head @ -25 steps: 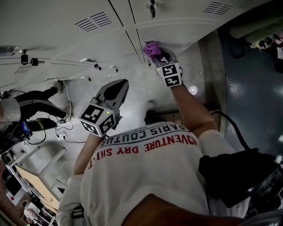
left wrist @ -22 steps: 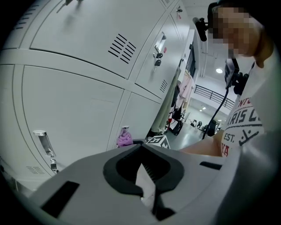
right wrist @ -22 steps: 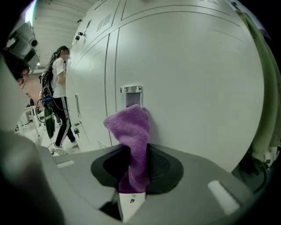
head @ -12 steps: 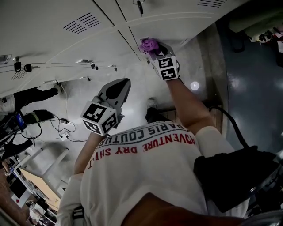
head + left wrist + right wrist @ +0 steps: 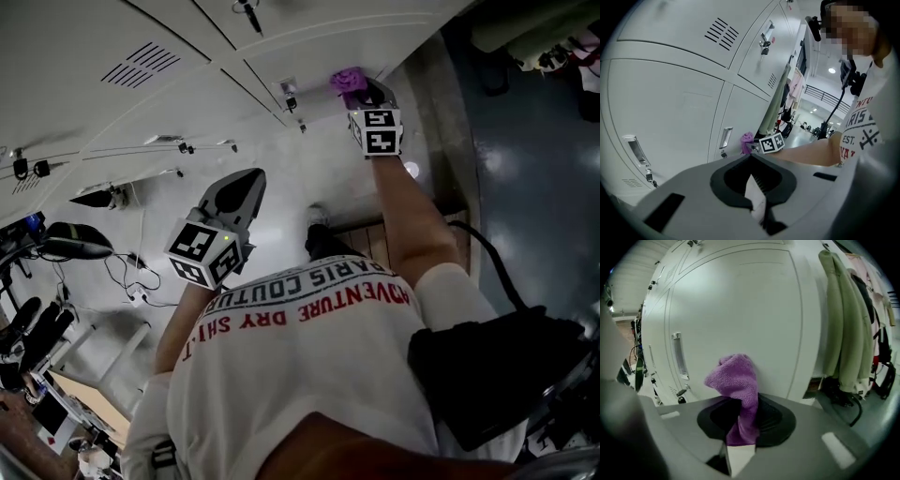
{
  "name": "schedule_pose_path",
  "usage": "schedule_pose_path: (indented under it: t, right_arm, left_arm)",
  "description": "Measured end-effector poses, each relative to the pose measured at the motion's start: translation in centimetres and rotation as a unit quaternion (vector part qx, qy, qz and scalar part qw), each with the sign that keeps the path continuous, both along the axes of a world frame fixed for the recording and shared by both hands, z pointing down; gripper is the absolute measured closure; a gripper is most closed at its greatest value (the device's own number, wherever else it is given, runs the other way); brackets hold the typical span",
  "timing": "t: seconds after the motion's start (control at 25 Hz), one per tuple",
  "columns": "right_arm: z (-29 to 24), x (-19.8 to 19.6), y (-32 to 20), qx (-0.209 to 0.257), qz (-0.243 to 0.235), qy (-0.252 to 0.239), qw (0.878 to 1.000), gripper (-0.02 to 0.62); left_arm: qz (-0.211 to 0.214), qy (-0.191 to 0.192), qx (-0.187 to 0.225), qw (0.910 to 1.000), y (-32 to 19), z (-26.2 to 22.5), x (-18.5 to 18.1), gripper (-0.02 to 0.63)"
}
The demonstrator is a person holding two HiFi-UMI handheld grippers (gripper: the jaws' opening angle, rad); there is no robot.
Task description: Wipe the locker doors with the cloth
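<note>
The right gripper (image 5: 740,437) was clenched on the purple cloth (image 5: 735,378), whose bunched end sat against a white locker door (image 5: 740,301) beside its handle (image 5: 677,357), while the left gripper (image 5: 757,199) hung near the lockers, jaws together on nothing.

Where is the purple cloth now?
The purple cloth is in the right gripper, against a white locker door, right of its handle in that gripper's view.

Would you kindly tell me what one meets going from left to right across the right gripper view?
Locker door handle → purple cloth → pale green jackets hanging beside the lockers.
</note>
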State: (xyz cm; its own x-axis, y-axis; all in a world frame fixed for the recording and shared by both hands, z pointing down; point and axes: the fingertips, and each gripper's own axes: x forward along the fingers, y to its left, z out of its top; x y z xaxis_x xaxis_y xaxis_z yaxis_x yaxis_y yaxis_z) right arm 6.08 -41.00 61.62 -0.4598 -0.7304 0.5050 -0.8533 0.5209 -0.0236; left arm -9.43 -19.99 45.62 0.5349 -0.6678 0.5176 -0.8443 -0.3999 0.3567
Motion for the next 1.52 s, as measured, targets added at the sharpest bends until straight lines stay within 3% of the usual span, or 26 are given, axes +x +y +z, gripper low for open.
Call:
schedule_pose_path:
  t: [0.2, 0.48, 0.68, 0.96, 1.16, 1.28, 1.4, 1.52]
  right_arm:
    - [0.8, 5.7, -2.2, -0.013, 0.056, 0.022, 0.998, 0.509]
    - [0.9, 6.2, -2.4, -0.011, 0.047, 0.030, 0.998, 0.509]
    - [1.0, 5.5, 0.8, -0.012, 0.027, 0.015, 0.999, 0.509]
    - [2.0, -2.0, 7.7, -0.022, -0.053, -0.022, 0.998, 0.509]
    - [3.1, -9.0, 10.4, -0.032, -0.103, -0.039, 0.993, 0.509]
    - [4.0, -12.5, 11.1, -0.031, -0.128, -0.042, 0.990, 0.509]
    - [5.6, -15.1, 10.8, -0.035, -0.130, -0.047, 0.990, 0.509]
    - [7.0, -16.5, 9.2, -0.041, -0.104, -0.054, 0.992, 0.509]
  left_arm:
    - [0.001, -0.005, -0.009, 0.9999, -0.2, 1.2, 0.1, 0.606]
    - [0.005, -0.008, -0.009, 0.9999, -0.4, 1.4, 0.1, 0.606]
    - [0.007, -0.003, 0.000, 1.0000, -0.4, 1.3, 0.2, 0.606]
    - [0.000, 0.005, -0.001, 1.0000, 0.4, 2.9, -0.6, 0.606]
    - [-0.009, 0.017, -0.022, 0.9996, 0.5, 5.0, -2.1, 0.606]
    - [-0.009, 0.015, -0.014, 0.9997, 0.0, 5.0, -3.0, 0.606]
    - [-0.012, 0.010, -0.012, 0.9998, 0.2, 5.7, -4.3, 0.606]
    - [-0.018, 0.001, -0.027, 0.9995, 0.7, 7.3, -5.9, 0.606]
